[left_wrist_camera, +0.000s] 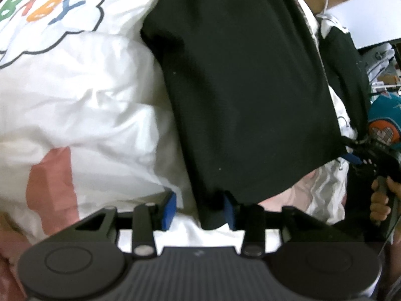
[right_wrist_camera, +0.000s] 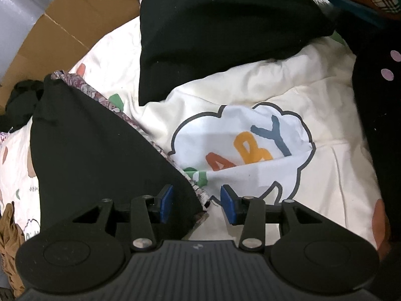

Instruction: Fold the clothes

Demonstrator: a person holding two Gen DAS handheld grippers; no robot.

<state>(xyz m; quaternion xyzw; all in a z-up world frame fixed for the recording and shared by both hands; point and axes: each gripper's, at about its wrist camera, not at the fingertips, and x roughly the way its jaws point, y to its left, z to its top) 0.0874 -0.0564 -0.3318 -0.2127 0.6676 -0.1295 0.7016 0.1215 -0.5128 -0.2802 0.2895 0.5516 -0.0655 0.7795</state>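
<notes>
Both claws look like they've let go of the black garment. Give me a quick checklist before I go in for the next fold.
1. Left claw open: ok, a gap shows between the blue pads.
2. Right claw open: ok, pads apart.
3. Black garment free of the left claw: not ok, a corner still lies between the pads.
4. Garment free of the right claw: not ok, its patterned hem sits in the gap.
5. Garment laid flat on the white bedding: ok on the side seen from the left wrist; the far end cannot be told.
6. Second black item clear of the fold: cannot tell.
</notes>
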